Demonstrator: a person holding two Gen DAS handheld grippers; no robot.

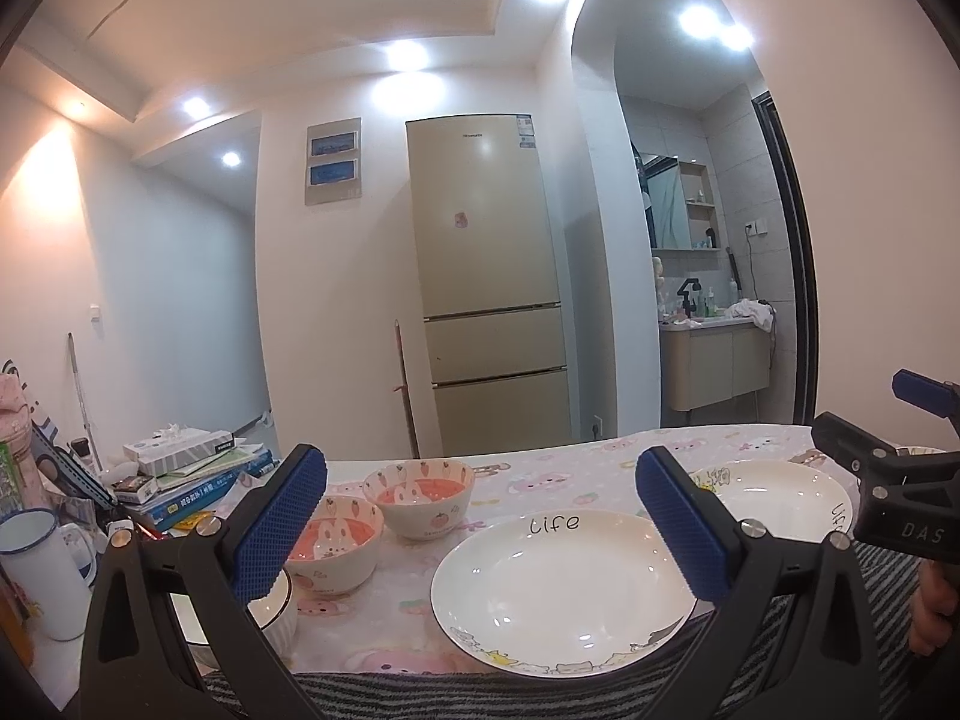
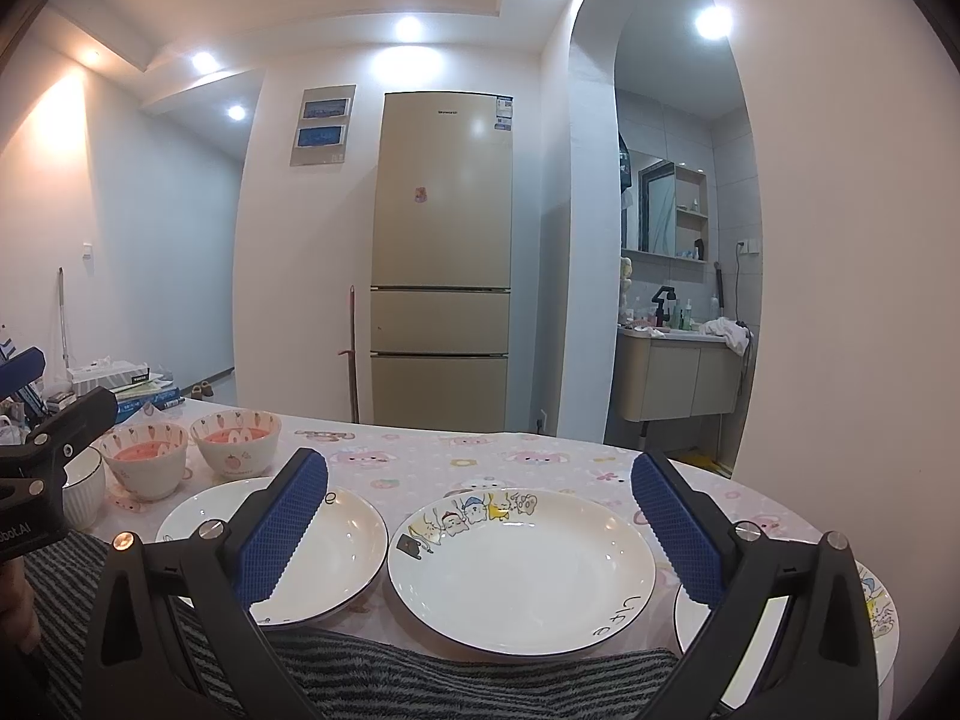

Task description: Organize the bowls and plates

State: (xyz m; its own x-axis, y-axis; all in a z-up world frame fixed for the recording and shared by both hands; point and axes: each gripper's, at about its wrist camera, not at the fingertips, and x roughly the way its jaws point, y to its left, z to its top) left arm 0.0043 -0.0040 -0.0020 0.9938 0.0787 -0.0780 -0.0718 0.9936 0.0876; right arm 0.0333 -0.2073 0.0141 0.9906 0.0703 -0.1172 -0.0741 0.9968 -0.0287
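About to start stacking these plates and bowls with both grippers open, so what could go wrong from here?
1. The middle plate and the left plate sit nearly rim to rim; lifting one may nudge the other.
2. The right plate lies near the table edge and might slide off.
3. The carrot bowls stand close together beside the ribbed white bowl; fingers may knock a neighbour.

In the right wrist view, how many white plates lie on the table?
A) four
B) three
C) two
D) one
B: a left plate, a middle plate and a partly hidden right plate on the table.
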